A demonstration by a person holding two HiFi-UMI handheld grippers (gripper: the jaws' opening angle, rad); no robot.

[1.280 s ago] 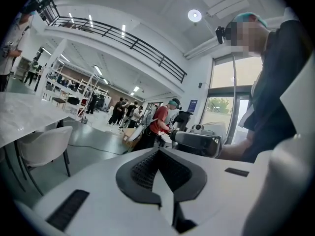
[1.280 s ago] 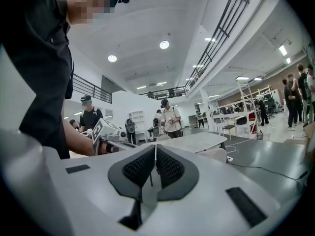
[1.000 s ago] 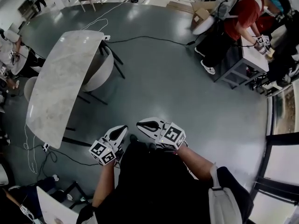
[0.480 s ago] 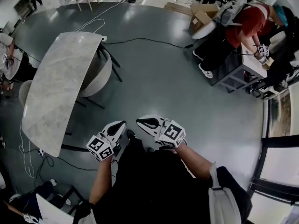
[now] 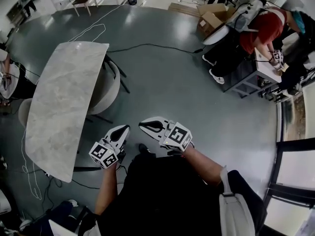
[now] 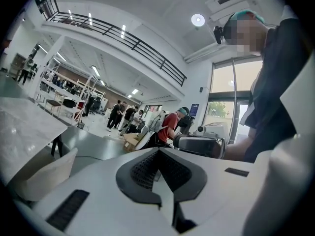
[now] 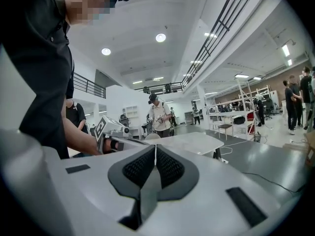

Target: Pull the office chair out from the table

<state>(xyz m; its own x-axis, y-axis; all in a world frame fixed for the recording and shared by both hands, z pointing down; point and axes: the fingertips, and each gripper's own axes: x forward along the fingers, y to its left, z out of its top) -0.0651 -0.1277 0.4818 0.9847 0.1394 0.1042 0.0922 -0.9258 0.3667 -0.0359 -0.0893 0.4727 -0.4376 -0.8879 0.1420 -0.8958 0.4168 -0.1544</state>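
- The counter (image 5: 59,107) lies at my far left, a long pale marbled top on dark legs. A 2nd pale seat (image 5: 23,109) peeks out from its far side.
- The chair (image 5: 107,85) I want is tucked in at the counter's near long edge. Its curved pale back shows, most of the seat sits under the top, and thin dark legs reach out onto the floor.
- It looks to me like 1 rigid moulded shell, fairly light and stiff, so it should not flex when I tug it. I can't make out any wheels, so I expect the legs to drag on the glossy grey floor (image 5: 187,97) rather than roll.
- The shell looks smooth, so I judge a pinch on the flat of the back would slip. The top rim of the back is the place to grip, 1 set of fingers near each end, pulling straight away from the counter so it doesn't tip or twist.
- My left fingers (image 5: 122,131) are pressed fully together with nothing between them. They are held out in front of me, well apart from the chair.
- My right fingers (image 5: 147,125) are just beside them, also fully closed and empty. Both sets must open before they can take the rim.
- A dark cable (image 5: 157,45) runs across the floor from the counter's far end. It lies near the chair, so a leg could catch it.
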